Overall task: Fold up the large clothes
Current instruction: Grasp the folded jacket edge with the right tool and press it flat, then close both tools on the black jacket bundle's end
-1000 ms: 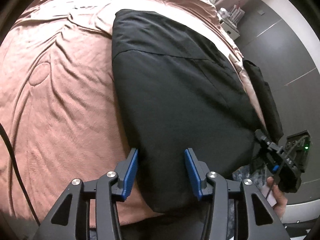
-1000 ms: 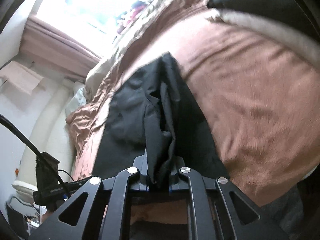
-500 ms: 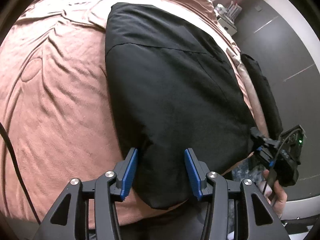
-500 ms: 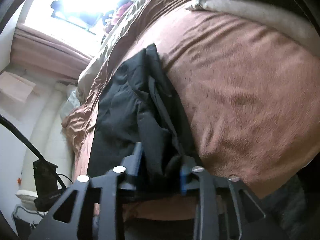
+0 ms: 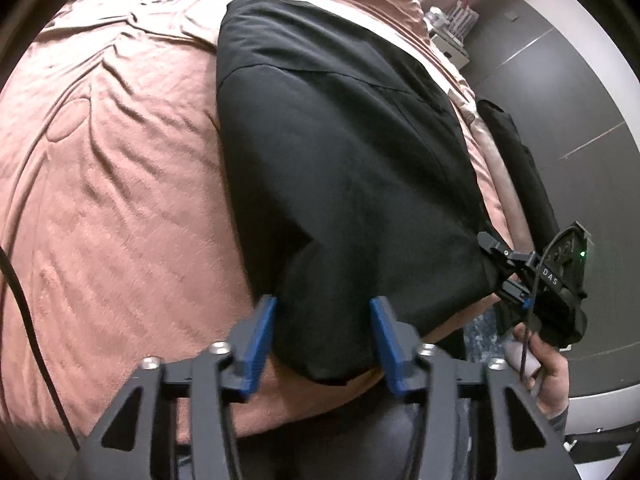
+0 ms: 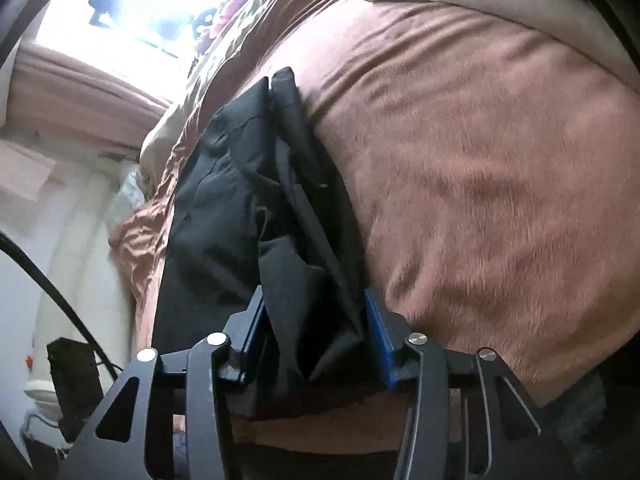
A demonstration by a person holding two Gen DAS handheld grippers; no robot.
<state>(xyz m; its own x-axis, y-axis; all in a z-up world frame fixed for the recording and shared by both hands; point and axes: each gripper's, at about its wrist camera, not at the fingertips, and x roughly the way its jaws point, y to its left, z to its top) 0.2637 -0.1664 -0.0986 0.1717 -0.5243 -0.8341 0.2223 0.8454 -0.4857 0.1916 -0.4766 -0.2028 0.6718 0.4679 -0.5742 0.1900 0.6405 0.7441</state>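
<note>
Left wrist view, left to right: we see a black cable down the left edge, then the pink bedspread filling the left half, wrinkled. Centre: the black garment, folded flat, running from the upper middle down to the lower middle of the frame. Its near corner hangs over the bed edge between the blue pads of the left gripper. Jaws have just been closing a bit; we see gaps on both sides, pads not pressing, so we call it open around the corner. Lower right: the right gripper is at the garment's right-hand corner, held by a hand; a green LED is lit on its body. A second dark strip lies along the bed's right edge; could be another garment, we can't tell. Grey wall panels are at far right.

Right wrist view, left to right: cable and a dark box at lower left, a bright window at upper left, then the garment bunched in folds down the centre, with the bedspread filling the right. The right gripper has bunched fabric between its pads. Jaws just closed in; cloth fills the gap and looks to be touching both pads, so we read it as gripping the garment, though blur makes contact hard to confirm.
</note>
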